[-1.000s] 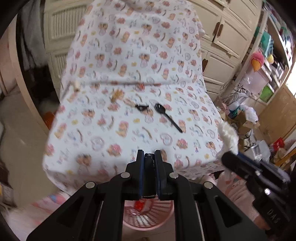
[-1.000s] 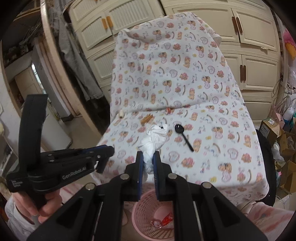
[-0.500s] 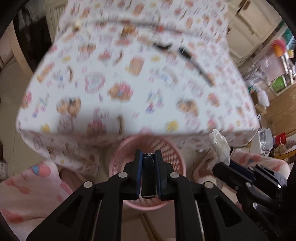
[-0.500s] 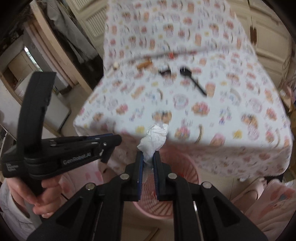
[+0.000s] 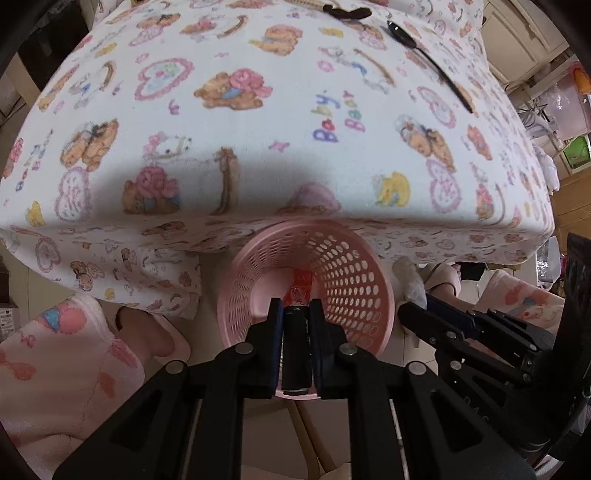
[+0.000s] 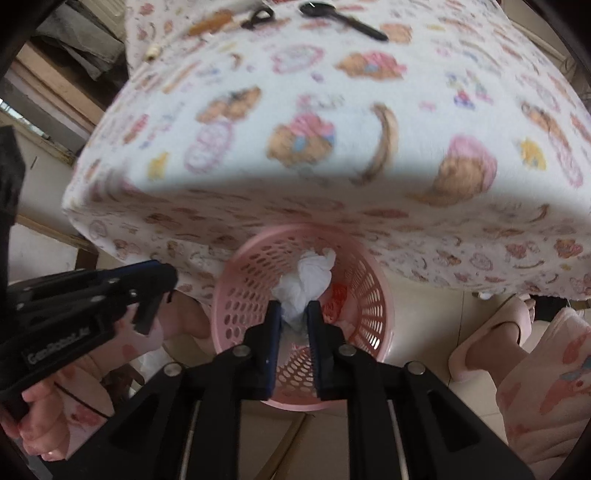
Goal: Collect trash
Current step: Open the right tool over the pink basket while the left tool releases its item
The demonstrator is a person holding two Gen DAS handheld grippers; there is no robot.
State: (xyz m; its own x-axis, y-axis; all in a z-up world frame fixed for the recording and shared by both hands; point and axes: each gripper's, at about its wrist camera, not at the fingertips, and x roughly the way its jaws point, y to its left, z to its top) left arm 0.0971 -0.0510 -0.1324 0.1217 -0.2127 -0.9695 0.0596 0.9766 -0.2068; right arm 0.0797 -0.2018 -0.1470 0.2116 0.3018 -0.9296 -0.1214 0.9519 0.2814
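A pink perforated basket (image 5: 354, 280) stands on the floor under the front edge of the cloth-covered table (image 5: 258, 110); it also shows in the right wrist view (image 6: 251, 295). My left gripper (image 5: 296, 314) is shut on a dark battery-like cylinder (image 5: 295, 354) above the basket. My right gripper (image 6: 293, 314) is shut on a crumpled white tissue (image 6: 306, 280) over the basket mouth. A red wrapper (image 5: 301, 286) lies inside the basket, also seen in the right wrist view (image 6: 338, 295). The right gripper appears in the left wrist view (image 5: 417, 310), the left gripper in the right wrist view (image 6: 155, 295).
On the table lie a black plastic spoon (image 5: 428, 55), a small black item (image 5: 347, 13) and a brown scrap (image 6: 210, 22). The person's slippered feet (image 6: 487, 343) and pink pyjama legs (image 5: 55, 350) flank the basket. Cabinets and clutter stand at the right (image 5: 565, 110).
Both grippers have dropped from table height and tilted down over the basket, still holding their items. The table top has slid toward the upper part of both views.
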